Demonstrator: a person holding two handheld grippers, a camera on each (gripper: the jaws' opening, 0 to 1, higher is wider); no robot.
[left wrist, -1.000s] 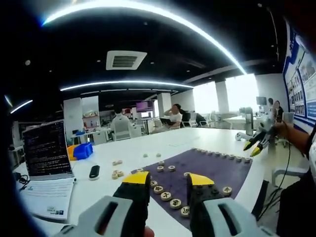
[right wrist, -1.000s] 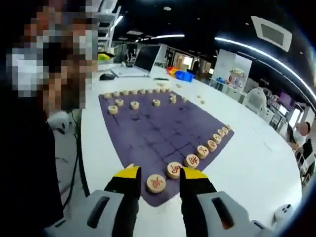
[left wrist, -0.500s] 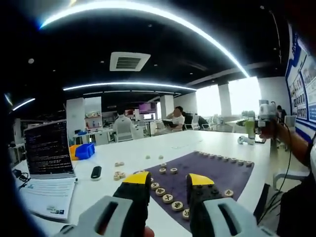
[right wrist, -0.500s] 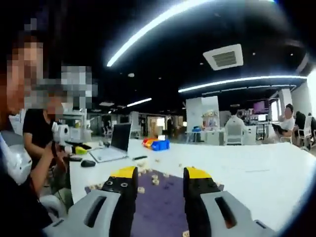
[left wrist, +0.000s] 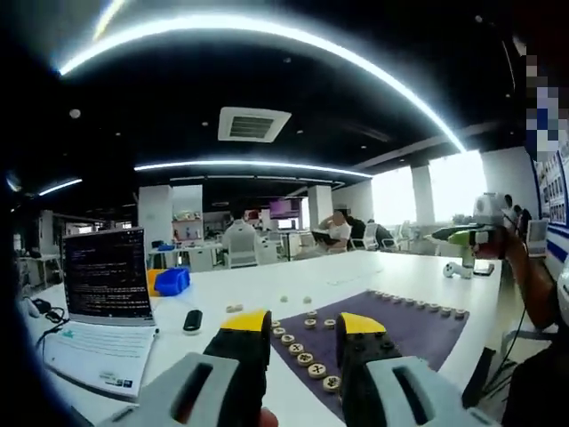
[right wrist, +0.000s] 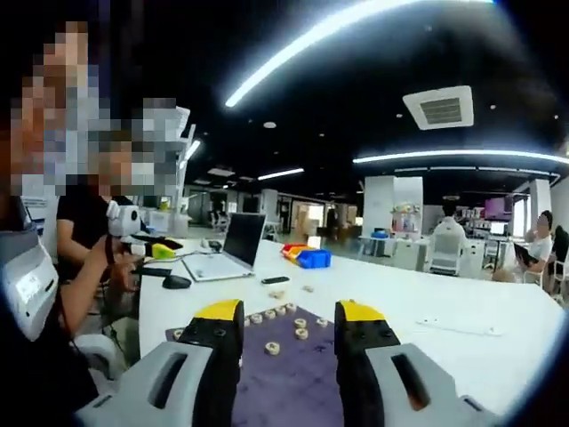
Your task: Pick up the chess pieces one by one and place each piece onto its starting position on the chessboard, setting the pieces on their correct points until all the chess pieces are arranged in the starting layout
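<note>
We take the purple chessboard (left wrist: 404,325) as our landmark; it lies flat on a white table (left wrist: 267,285). In the left gripper view, our left gripper (left wrist: 302,325) is raised above the board's near edge with its yellow-tipped jaws wide apart and nothing between them. A row of round wooden chess pieces (left wrist: 307,365) runs along the board's near edge, seen through the gap between the jaws, and another row (left wrist: 418,307) lines its far edge. A few loose pieces (left wrist: 236,308) sit on the table just off the board's left side. Further left of the board are a black mouse (left wrist: 192,320), a laptop (left wrist: 108,276) with a paper sheet (left wrist: 98,356) in front of it, and a blue bin (left wrist: 172,281).

In the right gripper view, our right gripper (right wrist: 284,316) also hangs above the board (right wrist: 293,382), jaws spread wide and empty. Several pieces (right wrist: 267,316) stand near the board's far end, and one piece (right wrist: 272,348) stands alone closer in.
</note>
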